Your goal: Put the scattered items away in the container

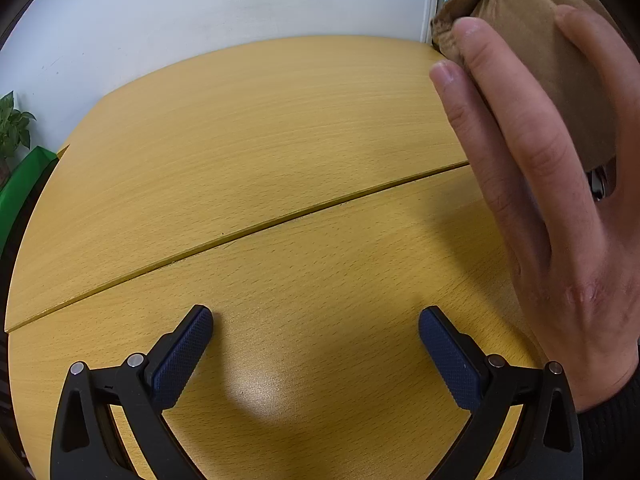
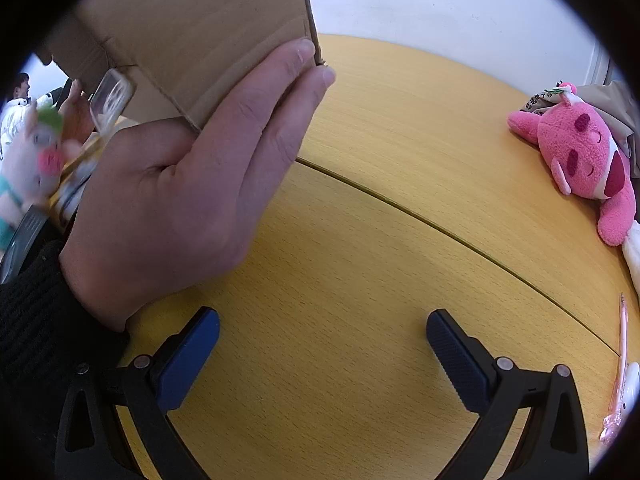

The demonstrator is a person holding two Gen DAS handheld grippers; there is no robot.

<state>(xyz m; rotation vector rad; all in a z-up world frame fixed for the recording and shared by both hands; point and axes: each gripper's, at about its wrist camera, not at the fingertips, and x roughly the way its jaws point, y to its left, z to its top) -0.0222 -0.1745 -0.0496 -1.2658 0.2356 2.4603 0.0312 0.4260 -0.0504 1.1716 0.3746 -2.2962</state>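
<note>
Desk (image 2: 360, 240): yellow wood-grain, a seam running across it; bare in front of both grippers.
Cardboard box (image 2: 192, 32): the container, held up off the desk and tilted, its opening turned away to the left in the right wrist view. In the left wrist view it shows at upper right (image 1: 532, 40).
Hand (image 2: 180, 184): a bare hand in a black sleeve presses flat on the box's side; a second hand (image 1: 540, 184) clasps the other side. Which hand is which I cannot tell.
Pink plush (image 2: 580, 160): lies on its back at the desk's far right edge, well apart from the box.
Small plush and clear pieces (image 2: 36, 152): blurred beside the box's open end at far left; whether they are inside, falling or on the desk I cannot tell.
Pink pen (image 2: 620, 364): lies lengthwise at the near right edge, beside something white.
Left gripper (image 1: 316, 340): fingers spread wide, nothing between them, above bare desk.
Right gripper (image 2: 323, 340): fingers likewise released and empty.
Step in hand: my reading is that the box is being placed or emptied by hand, so no pickup has begun.
Doing it well: wait until the box sits upright with its opening up, near the middle; then take the plush by its body with the right gripper, closing on a thick part so it does not slip.
</note>
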